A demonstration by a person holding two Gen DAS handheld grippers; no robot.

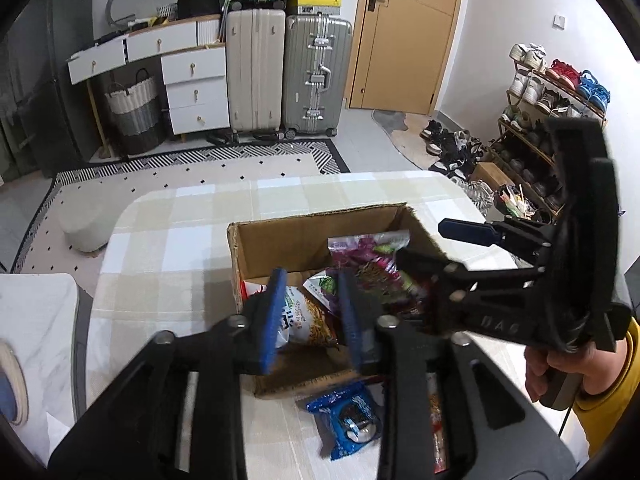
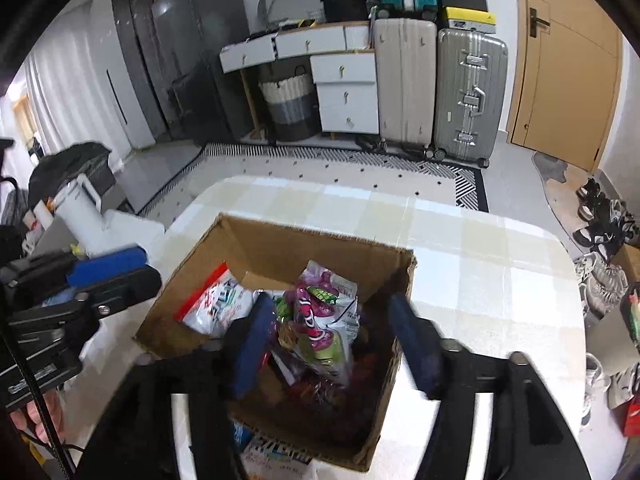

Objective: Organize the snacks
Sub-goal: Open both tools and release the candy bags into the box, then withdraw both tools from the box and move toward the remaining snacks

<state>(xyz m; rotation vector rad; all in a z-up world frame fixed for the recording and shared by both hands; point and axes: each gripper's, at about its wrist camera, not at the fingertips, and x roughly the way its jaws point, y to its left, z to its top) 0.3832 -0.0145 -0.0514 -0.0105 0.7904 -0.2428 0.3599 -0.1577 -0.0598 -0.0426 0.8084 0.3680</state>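
A blue snack packet (image 1: 347,424) lay on the checked table (image 1: 168,240), just before a cardboard box (image 1: 280,236) of snack bags (image 2: 320,320). Above the box, the left gripper (image 1: 312,320) and right gripper (image 2: 336,340) hung with jaws parted, holding nothing. Suitcases (image 1: 280,76) stood beyond.

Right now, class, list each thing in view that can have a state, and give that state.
cardboard box: open, partly filled with snack packets
left gripper: open, nothing between its pads
right gripper: open above the box, holding nothing
blue snack packet: lying on the table outside the box
door: closed
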